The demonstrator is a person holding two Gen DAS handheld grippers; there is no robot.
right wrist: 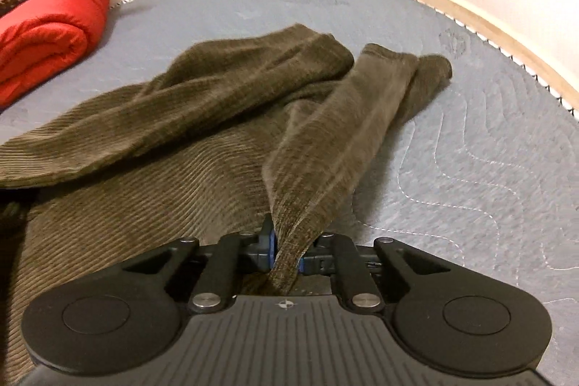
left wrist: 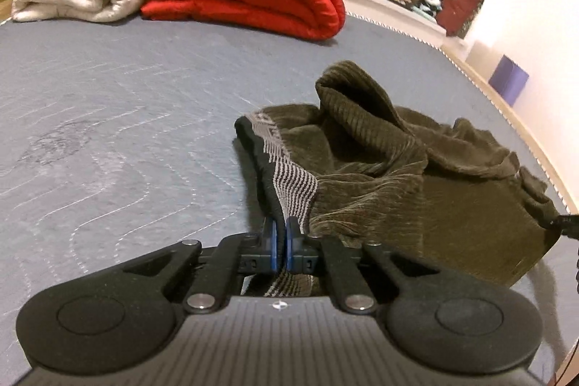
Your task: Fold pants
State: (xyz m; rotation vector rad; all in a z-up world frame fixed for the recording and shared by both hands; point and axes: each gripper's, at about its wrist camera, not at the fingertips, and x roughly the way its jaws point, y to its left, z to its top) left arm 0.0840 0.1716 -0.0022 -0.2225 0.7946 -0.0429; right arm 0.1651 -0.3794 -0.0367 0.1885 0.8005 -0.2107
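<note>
With our left claw [left wrist: 281, 236] clamped on the pants [left wrist: 380, 169] waistband and our right claw [right wrist: 286, 250] pinching a leg, we should lift both evenly, keeping the fabric taut above the bed [left wrist: 126, 96].

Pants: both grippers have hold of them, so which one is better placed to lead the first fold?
Probably the left. The left gripper is shut on the striped waistband, a firm edge. The right gripper pinches a twisted leg of the pants, whose legs lie crossed on the mattress.
</note>
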